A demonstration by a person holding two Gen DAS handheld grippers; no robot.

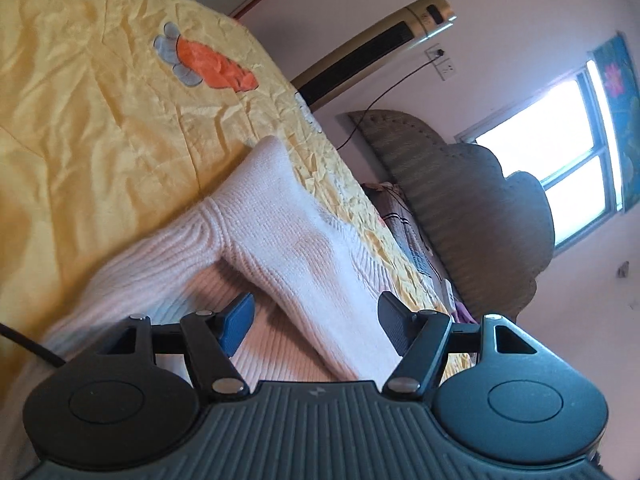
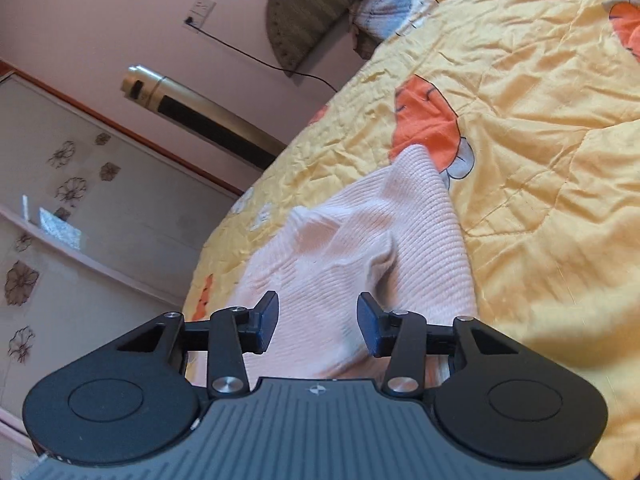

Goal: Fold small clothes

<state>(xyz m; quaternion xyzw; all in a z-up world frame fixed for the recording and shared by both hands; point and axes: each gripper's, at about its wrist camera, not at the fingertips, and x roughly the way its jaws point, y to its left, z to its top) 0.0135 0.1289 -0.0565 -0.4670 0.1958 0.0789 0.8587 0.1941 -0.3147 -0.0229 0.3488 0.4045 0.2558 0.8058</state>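
Note:
A pale pink ribbed knit sweater (image 1: 280, 240) lies on a yellow quilt (image 1: 100, 120) on a bed. In the left wrist view a sleeve or folded part runs up from between the fingers. My left gripper (image 1: 314, 320) is open, its fingers on either side of the knit, just above it. In the right wrist view the same sweater (image 2: 360, 248) lies bunched with a raised fold. My right gripper (image 2: 318, 324) is open over its near edge, with nothing between the pads.
The quilt (image 2: 540, 140) has orange cartoon prints. A padded headboard (image 1: 460, 208) and pillows stand at the bed's end. A tall gold air conditioner (image 2: 200, 116), a wall socket with a cord, a window (image 1: 560, 152) and a wardrobe (image 2: 80, 220) stand around the bed.

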